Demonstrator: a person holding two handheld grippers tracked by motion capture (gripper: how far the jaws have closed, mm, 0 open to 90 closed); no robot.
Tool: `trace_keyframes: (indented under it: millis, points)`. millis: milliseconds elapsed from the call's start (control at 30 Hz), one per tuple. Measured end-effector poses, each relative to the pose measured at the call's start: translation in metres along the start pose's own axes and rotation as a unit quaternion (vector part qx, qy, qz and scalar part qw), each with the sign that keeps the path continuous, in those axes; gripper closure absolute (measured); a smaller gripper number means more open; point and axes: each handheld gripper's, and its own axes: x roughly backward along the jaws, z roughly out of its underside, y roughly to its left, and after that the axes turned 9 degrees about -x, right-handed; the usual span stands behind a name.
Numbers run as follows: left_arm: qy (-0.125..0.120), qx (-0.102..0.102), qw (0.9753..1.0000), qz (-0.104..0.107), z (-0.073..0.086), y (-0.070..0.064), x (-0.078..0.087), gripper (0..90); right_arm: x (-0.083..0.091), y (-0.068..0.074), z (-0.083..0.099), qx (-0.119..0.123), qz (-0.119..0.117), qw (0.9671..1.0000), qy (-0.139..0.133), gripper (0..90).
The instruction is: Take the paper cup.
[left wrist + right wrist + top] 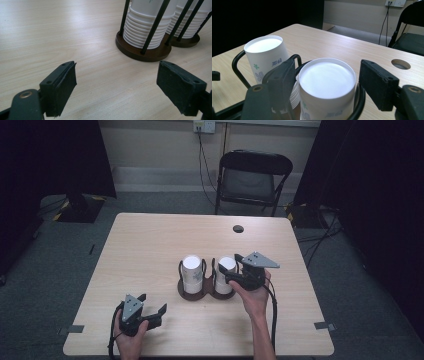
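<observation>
Risk lies with the right gripper (327,82), jaws apart astride the top cup (327,85) of the stack at the holder's (206,292) three o'clock: squeezing hard could crush it, lifting several nested cups.

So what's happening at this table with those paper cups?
A person holds a gripper in each hand. The right gripper straddles the top of the right cup stack in a wire holder, jaws open on either side, not yet closed. The left gripper waits open on the table, aimed at the left cup stack.
</observation>
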Motion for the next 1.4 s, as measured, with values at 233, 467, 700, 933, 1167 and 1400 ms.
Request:
trace_keyframes:
  millis: [233,467,700,933,1167,1400]
  points:
    - [-0.001,-0.001,1.0000,-0.002,0.000,0.000,0.000,15.8,-0.008,0.002,0.002,0.014,-0.008,0.9999,-0.003,30.7]
    - [0.000,0.000,1.0000,-0.003,0.000,0.001,0.001,15.8,-0.014,0.002,0.001,0.020,-0.003,0.9998,0.007,31.1]
    - [-0.001,0.001,1.0000,-0.003,0.000,0.001,0.001,15.8,-0.018,0.003,0.001,0.027,0.003,0.9995,0.017,34.7]
    - [-0.001,0.000,1.0000,-0.004,0.000,0.000,0.000,15.8,-0.018,0.002,-0.002,0.019,0.003,0.9997,0.015,36.2]
    - [0.000,-0.001,1.0000,-0.005,0.000,0.000,0.000,15.9,-0.015,0.004,-0.007,0.020,-0.002,0.9998,0.003,36.4]
    - [0.001,0.000,1.0000,-0.004,0.000,0.000,0.000,15.8,-0.012,0.004,-0.012,0.014,-0.007,0.9999,-0.005,36.5]
